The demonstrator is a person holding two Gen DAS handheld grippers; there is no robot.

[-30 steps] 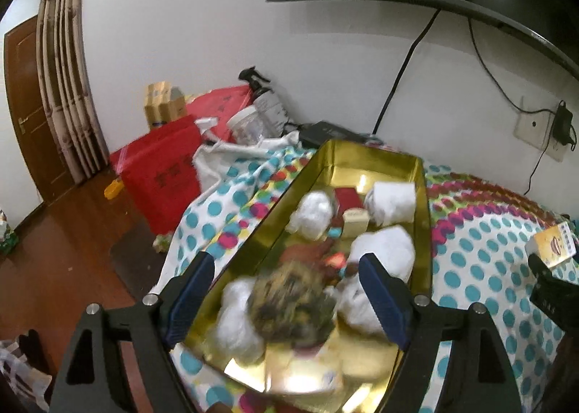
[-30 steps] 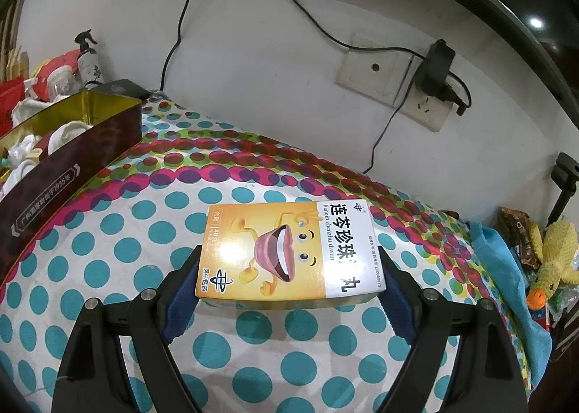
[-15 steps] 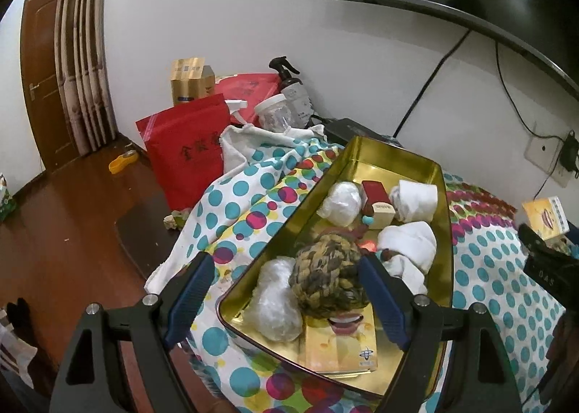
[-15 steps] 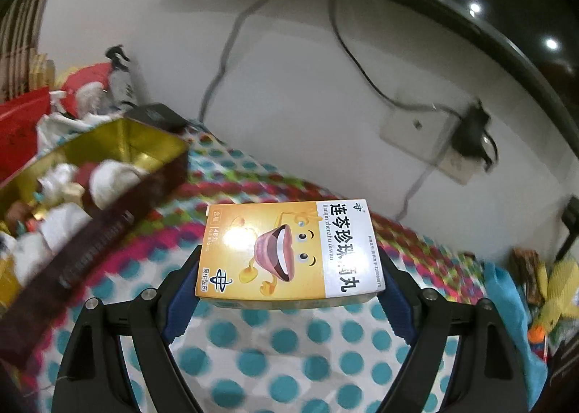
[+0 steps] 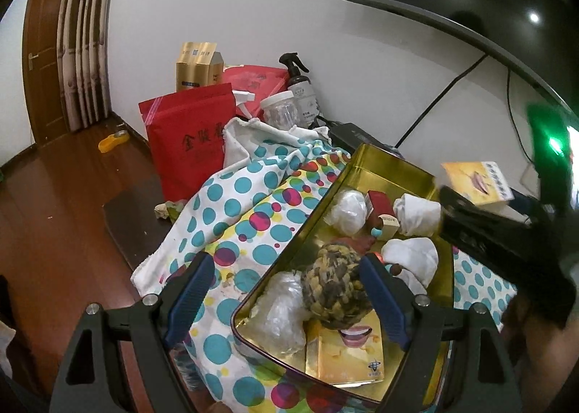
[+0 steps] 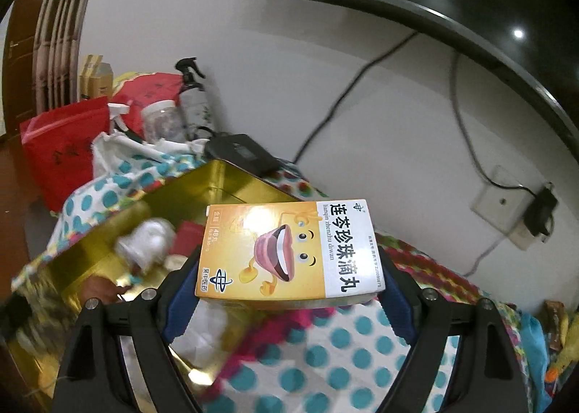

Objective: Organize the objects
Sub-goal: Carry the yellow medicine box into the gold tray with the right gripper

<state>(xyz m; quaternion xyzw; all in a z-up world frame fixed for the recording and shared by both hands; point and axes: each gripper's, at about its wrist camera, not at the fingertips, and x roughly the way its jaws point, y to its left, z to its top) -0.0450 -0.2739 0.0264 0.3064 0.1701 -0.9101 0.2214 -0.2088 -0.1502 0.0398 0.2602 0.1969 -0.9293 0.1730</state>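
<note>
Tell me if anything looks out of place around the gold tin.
Yes: the dotted cloth is bunched and slides off the left edge toward the floor. The tin sits skewed on it. The right claw holds a medicine box in the air.

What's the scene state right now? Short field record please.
right tongs: shut on the medicine box, held in the air by the gold tin
left tongs: open, holding nothing, low over the near end of the tin
gold tin: open, on the polka-dot cloth
tin contents: braided ball, white bundles, a second yellow box
</note>
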